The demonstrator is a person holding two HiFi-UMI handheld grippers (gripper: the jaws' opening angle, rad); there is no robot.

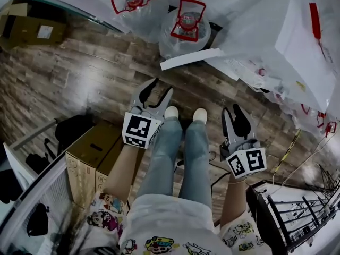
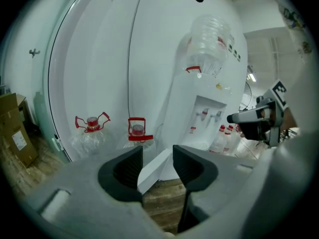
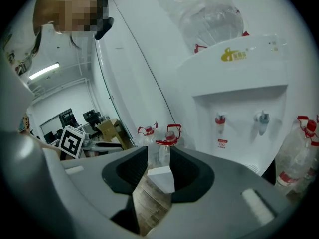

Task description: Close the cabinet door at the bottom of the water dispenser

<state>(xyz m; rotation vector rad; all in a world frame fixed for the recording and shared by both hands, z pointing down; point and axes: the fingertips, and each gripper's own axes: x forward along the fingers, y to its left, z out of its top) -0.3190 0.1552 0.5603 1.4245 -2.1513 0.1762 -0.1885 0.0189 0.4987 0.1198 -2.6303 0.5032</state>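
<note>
I've got left tool (image 1: 159, 91) and right tool (image 1: 232, 110) both part-open and empty, cabinet door (image 1: 196, 58) standing open straight ahead, its free edge nearer the left tool, hinge toward the water dispenser (image 1: 297, 36) ahead-right.

Gold logo (image 3: 234, 56) on water dispenser (image 3: 249, 91): unreadable.

Red-capped water jugs (image 1: 184, 26), cardboard boxes (image 1: 89, 152) on wood floor (image 1: 90, 81)
</note>
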